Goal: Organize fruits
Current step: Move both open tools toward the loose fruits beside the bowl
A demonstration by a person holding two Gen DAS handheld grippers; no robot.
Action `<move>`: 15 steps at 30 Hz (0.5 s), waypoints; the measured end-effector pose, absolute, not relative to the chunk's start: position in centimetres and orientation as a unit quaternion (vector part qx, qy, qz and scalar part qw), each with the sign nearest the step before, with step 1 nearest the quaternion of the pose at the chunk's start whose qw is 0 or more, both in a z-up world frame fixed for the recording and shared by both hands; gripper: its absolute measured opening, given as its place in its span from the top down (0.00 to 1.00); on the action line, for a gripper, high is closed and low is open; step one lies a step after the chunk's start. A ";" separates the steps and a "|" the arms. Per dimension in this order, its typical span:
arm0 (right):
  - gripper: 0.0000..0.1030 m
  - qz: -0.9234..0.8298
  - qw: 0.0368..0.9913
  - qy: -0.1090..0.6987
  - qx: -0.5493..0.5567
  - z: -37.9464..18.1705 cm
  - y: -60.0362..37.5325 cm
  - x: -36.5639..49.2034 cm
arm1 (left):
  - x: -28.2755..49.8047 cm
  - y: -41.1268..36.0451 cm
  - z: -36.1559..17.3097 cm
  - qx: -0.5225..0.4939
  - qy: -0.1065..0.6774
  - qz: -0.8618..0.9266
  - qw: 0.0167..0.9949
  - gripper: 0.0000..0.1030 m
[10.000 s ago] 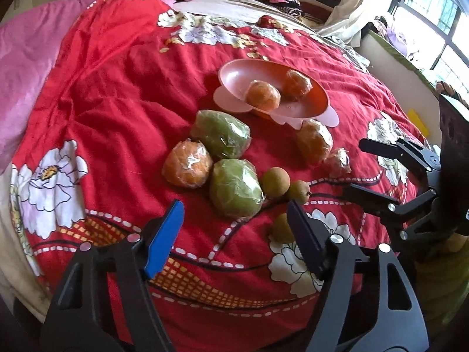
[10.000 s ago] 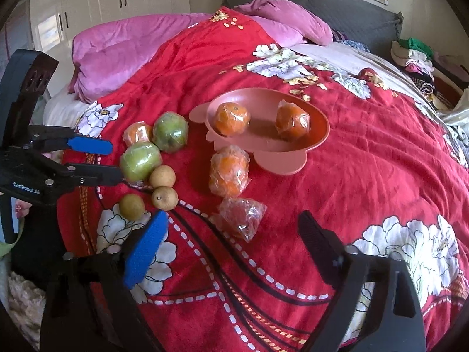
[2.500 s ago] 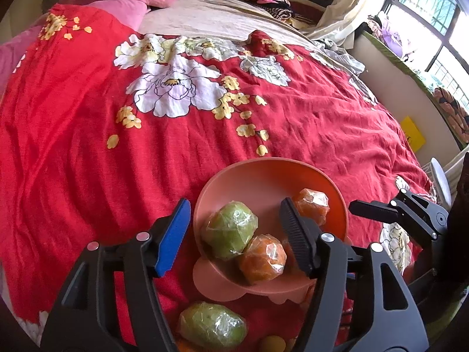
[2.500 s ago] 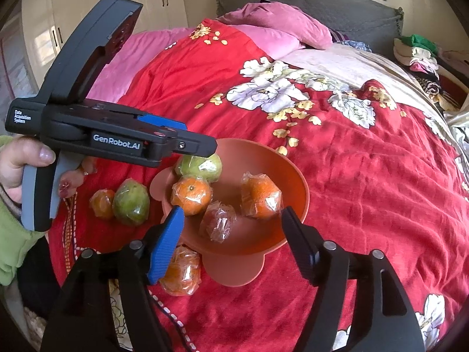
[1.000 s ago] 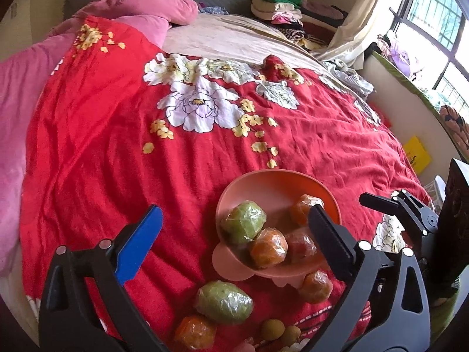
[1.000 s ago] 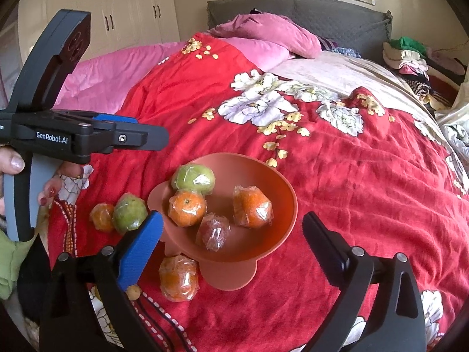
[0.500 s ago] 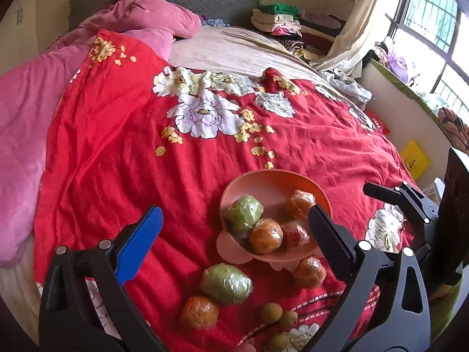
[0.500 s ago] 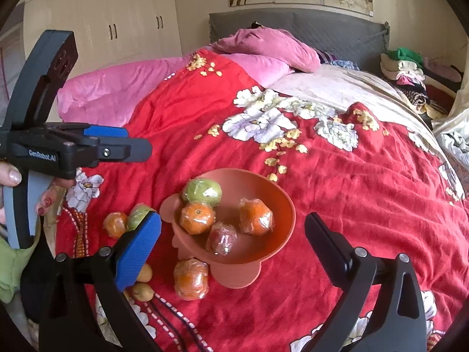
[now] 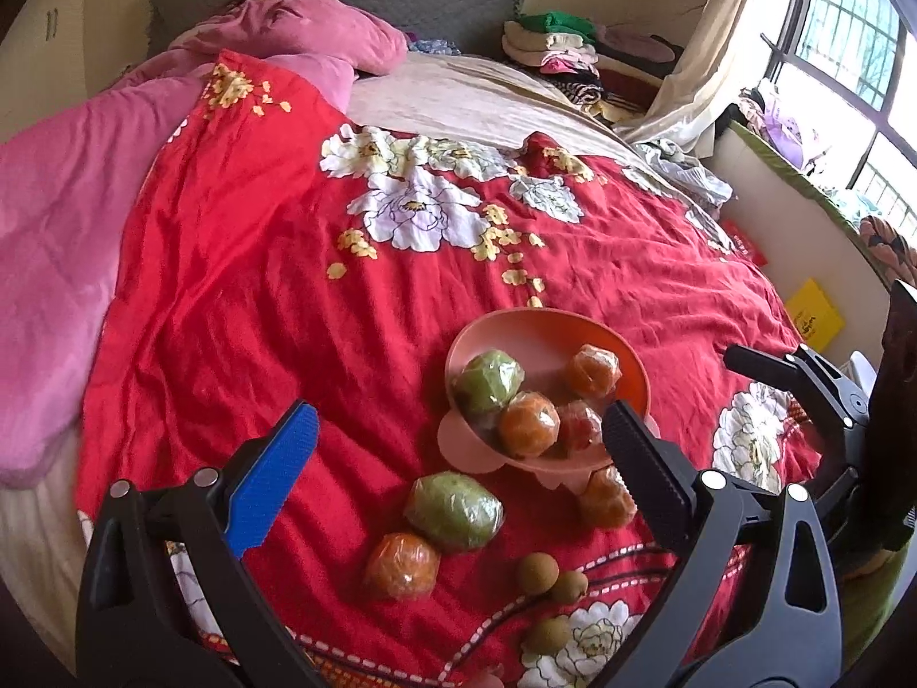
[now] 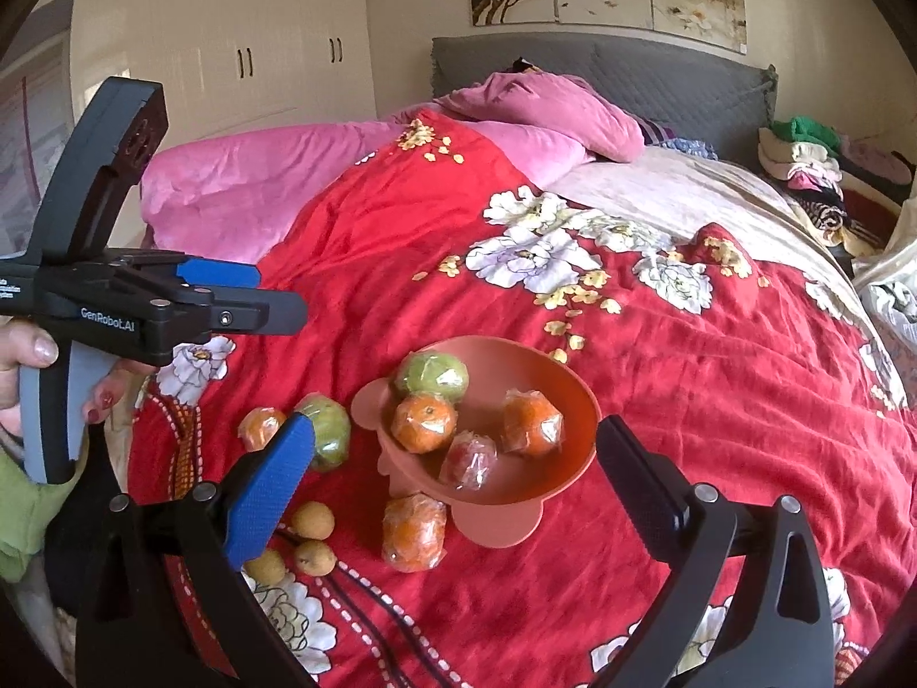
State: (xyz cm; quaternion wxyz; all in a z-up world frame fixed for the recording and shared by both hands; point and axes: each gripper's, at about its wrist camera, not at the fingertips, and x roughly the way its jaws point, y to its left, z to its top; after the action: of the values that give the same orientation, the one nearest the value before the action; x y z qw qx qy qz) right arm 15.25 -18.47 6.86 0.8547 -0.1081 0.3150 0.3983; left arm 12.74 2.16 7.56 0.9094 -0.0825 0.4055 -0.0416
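All the fruit here is wrapped in clear plastic, shiny and crinkly. The pink bowl [image 10: 573, 401] sits on the red flowered bedspread [image 10: 716, 355] and holds four pieces: a green fruit [image 10: 431, 375] at the back, an orange [image 10: 424, 421] in front of it, a second orange [image 10: 530, 423] to the right, and a reddish fruit [image 10: 470, 460] at the front. Still on the bedspread: one more orange [image 10: 414, 533] right against the bowl's foot, another green fruit [image 9: 454, 510] with a small orange [image 9: 402, 565] beside it, and three little brown round fruits [image 9: 537, 573] nearby. The left gripper [image 9: 458, 447] and the right gripper [image 10: 453, 470] are both spread wide with nothing between the fingers, hanging above the bed.
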 end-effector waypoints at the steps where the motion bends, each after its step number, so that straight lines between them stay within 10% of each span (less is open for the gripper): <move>1: 0.05 0.399 0.854 0.314 -0.109 6.9 -18.5 15.1 | 12.5 2.2 7.6 -0.083 0.405 -0.040 0.910 0.09; 15: 0.05 0.413 0.848 0.309 -0.118 6.6 -18.5 13.0 | 10.6 2.0 7.2 -0.065 0.402 -0.024 0.913 0.09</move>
State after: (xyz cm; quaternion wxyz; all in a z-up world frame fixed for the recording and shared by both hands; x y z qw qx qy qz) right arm 13.03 -18.45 6.60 0.8484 -0.1183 0.3093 0.4130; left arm 10.60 2.02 7.25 0.9130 -0.0654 0.4019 -0.0236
